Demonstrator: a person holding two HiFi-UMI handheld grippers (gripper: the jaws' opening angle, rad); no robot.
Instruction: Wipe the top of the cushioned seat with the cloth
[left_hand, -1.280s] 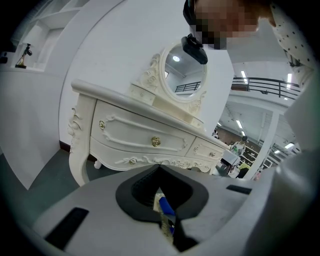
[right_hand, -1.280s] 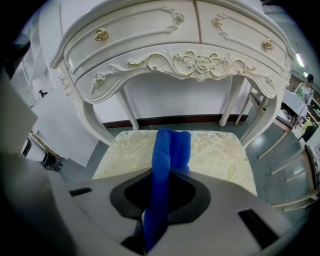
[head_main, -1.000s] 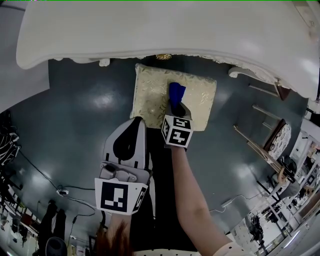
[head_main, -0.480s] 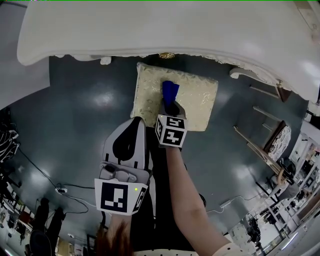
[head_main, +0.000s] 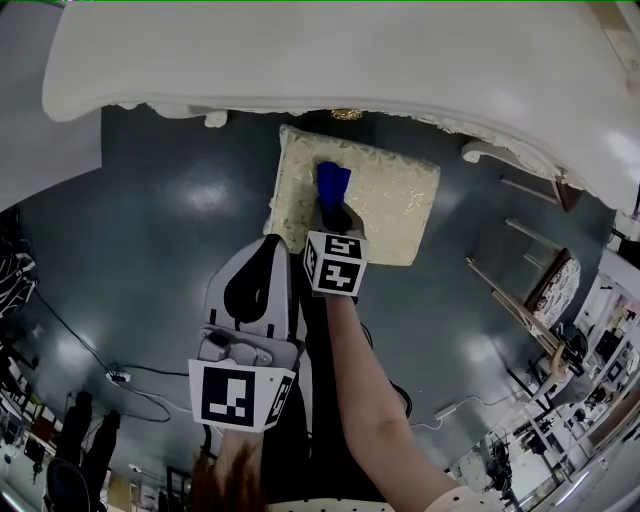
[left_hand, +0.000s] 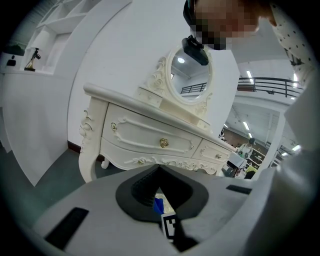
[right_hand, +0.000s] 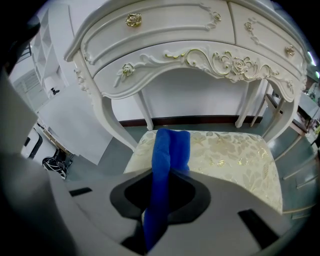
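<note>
Cloth (right_hand: 167, 150) (one, blue), one cushioned seat (right_hand: 235, 155)

Blue cloth (right_hand: 170, 147); cream cushioned seat (right_hand: 235, 155) with gold floral pattern.

A white carved wooden dressing table (head_main: 330, 60) w/ small round gold knobs (right_hand: 133, 20) & an oval white-framed mirror (left_hand: 192, 80) is seen on a glossy dark grey-green floor (head_main: 170, 200), w/ a thin black cable (head_main: 85, 350) trailed at left & a brown wooden chair (head_main: 545, 285) set at right.
</note>
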